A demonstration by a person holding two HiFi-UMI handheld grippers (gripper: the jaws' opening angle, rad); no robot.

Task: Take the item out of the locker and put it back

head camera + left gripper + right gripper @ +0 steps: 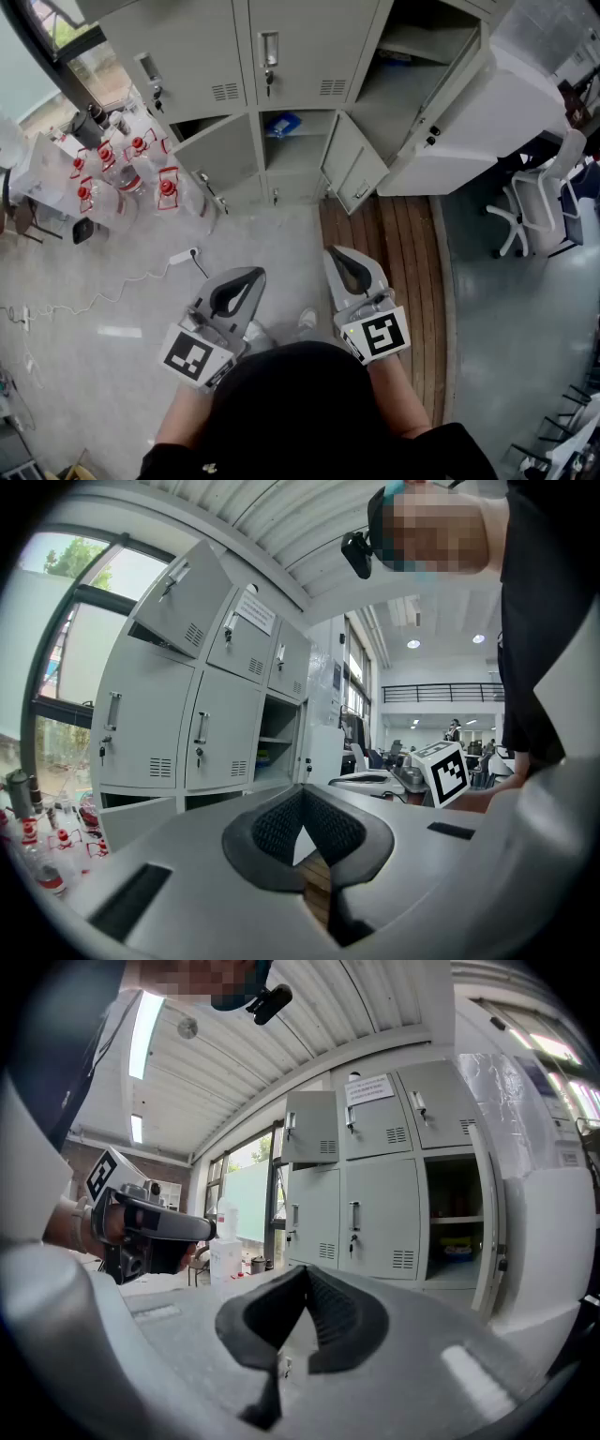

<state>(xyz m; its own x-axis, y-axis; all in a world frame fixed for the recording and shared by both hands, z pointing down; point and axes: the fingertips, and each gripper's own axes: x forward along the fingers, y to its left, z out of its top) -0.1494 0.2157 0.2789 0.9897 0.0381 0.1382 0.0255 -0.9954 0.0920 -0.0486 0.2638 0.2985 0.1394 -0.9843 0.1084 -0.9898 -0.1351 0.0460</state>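
Head view: the left tool (251, 275) and right tool (337, 253) are held low, side by side, well apart from the locker (309, 56). A blue item (281, 124) lies in its open compartment between 2 swung-out doors. Left gripper view: the jaws are closed tip to tip, gripping nothing. Right gripper view: the jaws are likewise closed and empty.

Lockers (281, 56) stand ahead with the item (281, 124) inside an open middle compartment (298, 152), bottles (127, 176) on the floor (262, 239) to their left, and a chair (530, 211) to the right.
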